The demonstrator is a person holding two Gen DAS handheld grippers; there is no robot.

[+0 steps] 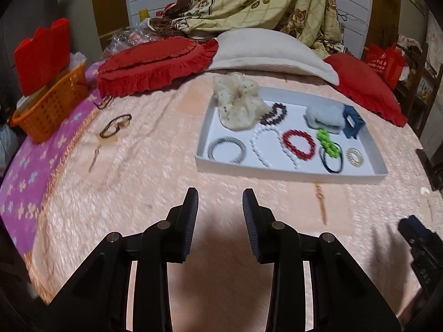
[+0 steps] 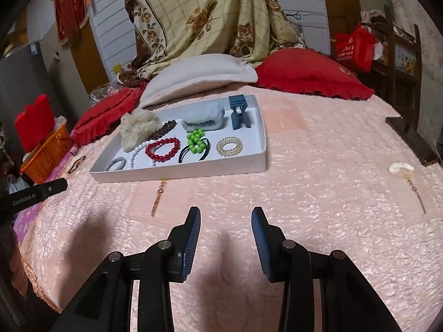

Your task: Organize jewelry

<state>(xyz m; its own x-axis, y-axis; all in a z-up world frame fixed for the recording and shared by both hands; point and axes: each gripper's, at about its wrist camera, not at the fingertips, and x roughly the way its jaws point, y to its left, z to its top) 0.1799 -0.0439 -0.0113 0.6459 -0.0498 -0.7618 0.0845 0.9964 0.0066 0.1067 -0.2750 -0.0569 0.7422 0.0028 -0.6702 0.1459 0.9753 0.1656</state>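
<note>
the left gripper is wide apart and holds nothing above the pink bed cover. the white tray sits in the middle with a red bracelet and green beads inside. the right gripper is wide apart too and holds nothing.

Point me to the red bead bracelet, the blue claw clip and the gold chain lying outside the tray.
red bead bracelet (image 2: 162, 149): right wrist view, on its beads, left arc.
blue claw clip (image 2: 238, 112): right wrist view, mid-body.
gold chain (image 1: 320, 197): left wrist view, mid-length, on the bedspread.
</note>
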